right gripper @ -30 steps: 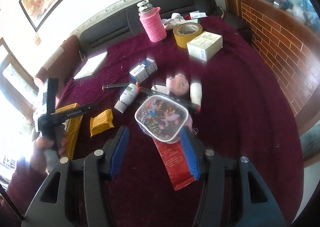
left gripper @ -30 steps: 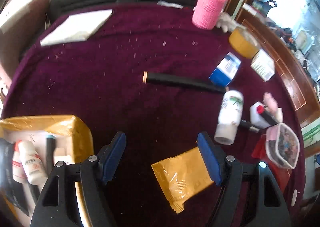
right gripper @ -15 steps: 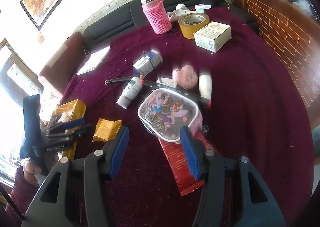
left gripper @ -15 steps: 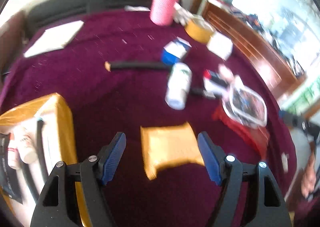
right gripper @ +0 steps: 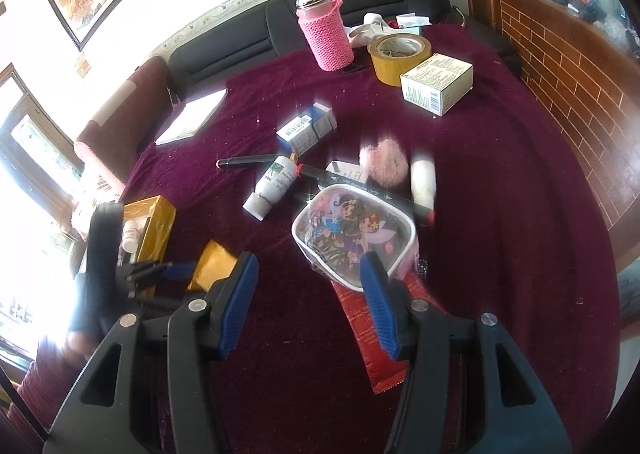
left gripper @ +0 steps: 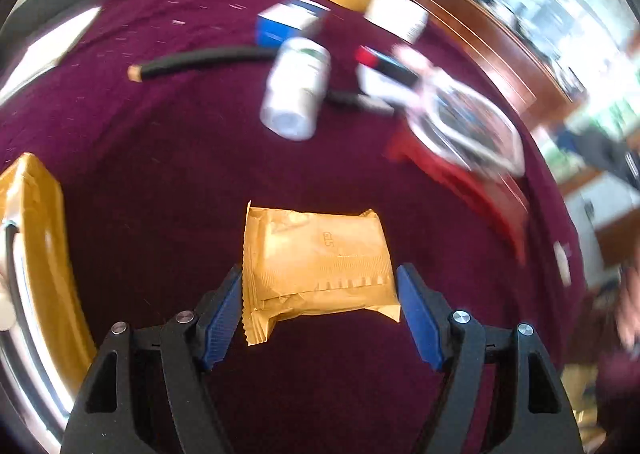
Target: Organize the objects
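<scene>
A yellow snack packet (left gripper: 320, 258) lies on the maroon cloth (left gripper: 160, 158), between the open blue pads of my left gripper (left gripper: 320, 310); the pads stand beside its two ends, and contact cannot be told. The packet also shows in the right wrist view (right gripper: 214, 266), with the left gripper (right gripper: 176, 274) at it. A yellow box (left gripper: 36, 238) holding bottles stands at the left. My right gripper (right gripper: 308, 302) is open and empty, hovering in front of a clear cartoon pouch (right gripper: 352, 232) that lies on a red packet (right gripper: 372, 334).
On the cloth lie a white bottle (right gripper: 272, 184), a black pen (right gripper: 248, 161), a marker (right gripper: 360, 190), a blue-white box (right gripper: 306, 128), a pink puff (right gripper: 382, 166), a white tube (right gripper: 423, 180), a tape roll (right gripper: 400, 56), a white carton (right gripper: 438, 82), a pink-sleeved flask (right gripper: 326, 34) and a notepad (right gripper: 192, 116).
My left gripper has swung right and moved down to the yellow packet, which now sits between its open pads. My right gripper has stayed open and moved back slightly from the pouch.
</scene>
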